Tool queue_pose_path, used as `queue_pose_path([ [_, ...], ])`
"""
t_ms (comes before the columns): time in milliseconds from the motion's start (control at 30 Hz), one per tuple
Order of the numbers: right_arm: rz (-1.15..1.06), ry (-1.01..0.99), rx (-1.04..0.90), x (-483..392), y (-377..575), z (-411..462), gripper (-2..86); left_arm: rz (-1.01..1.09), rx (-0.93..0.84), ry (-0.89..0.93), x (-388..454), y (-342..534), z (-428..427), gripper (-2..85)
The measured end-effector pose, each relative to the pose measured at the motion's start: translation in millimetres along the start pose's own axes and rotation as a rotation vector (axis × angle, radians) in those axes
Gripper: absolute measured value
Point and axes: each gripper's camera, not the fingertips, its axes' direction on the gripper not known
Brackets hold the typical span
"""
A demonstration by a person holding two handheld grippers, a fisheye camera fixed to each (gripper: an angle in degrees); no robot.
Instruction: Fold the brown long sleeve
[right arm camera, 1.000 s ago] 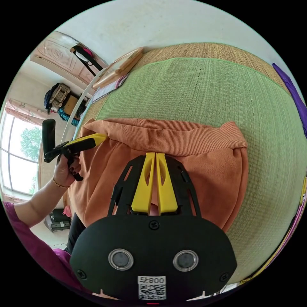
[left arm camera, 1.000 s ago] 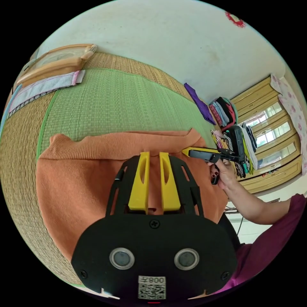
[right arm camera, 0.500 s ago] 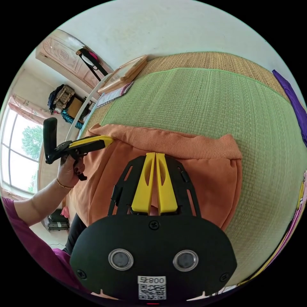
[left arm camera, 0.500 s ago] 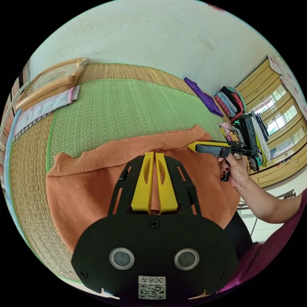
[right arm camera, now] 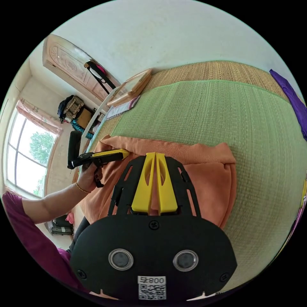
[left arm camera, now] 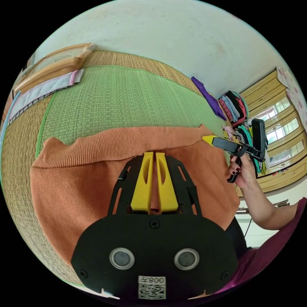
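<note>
The brown long sleeve [left arm camera: 80,185] lies on a green woven mat [left arm camera: 121,96], its ribbed hem [left arm camera: 121,142] running straight across, away from me. My left gripper [left arm camera: 153,154] is shut on that hem near its middle. The right gripper [left arm camera: 206,138], held in a hand, pinches the hem's right end. In the right gripper view the same garment [right arm camera: 208,185] spreads under my right gripper [right arm camera: 155,154], whose jaws are shut on the ribbed band. There the left gripper [right arm camera: 124,153] grips the band further left.
A wooden frame [left arm camera: 54,62] and a pale folded cloth [left arm camera: 44,89] lie at the mat's far left. A purple cloth [left arm camera: 208,99] and stacked clothes [left arm camera: 233,107] sit at the far right by a yellow cabinet [left arm camera: 278,172]. A window [right arm camera: 28,150] is behind the person's arm [right arm camera: 54,201].
The left jaws had a small gap a second ago and are now together on the hem. The two grippers have drawn apart, and the ribbed hem lies straighter and wider.
</note>
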Motion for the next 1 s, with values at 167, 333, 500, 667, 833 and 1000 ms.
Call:
queue_pose_path([
  [167,0.036,0.138,-0.067,14.6,-15.7,6.1,0.2,-0.001,0.0,0.005,-8.7,12.7,-24.1,1.1],
  [333,0.066,0.09,-0.072,19.8,-32.2,-1.1,0.1,0.013,0.028,0.026,-16.8,34.8,-79.3,0.6],
  [500,-0.053,-0.033,-0.05,-37.2,-22.0,-38.1,0.1,-0.02,0.117,0.064,-36.8,99.5,-172.3,0.5],
  [667,-0.211,-0.14,-0.205,-134.3,48.7,-36.8,0.1,-0.115,0.123,0.056,-62.1,203.4,-252.6,0.8],
  [833,-0.228,-0.059,-0.364,-161.4,78.3,13.5,0.1,-0.318,0.149,0.062,-102.4,308.9,-316.1,3.1],
  [1000,-0.157,-0.08,-0.35,-169.9,60.0,3.4,0.1,-0.412,0.207,0.074,-123.3,376.2,-375.1,6.3],
])
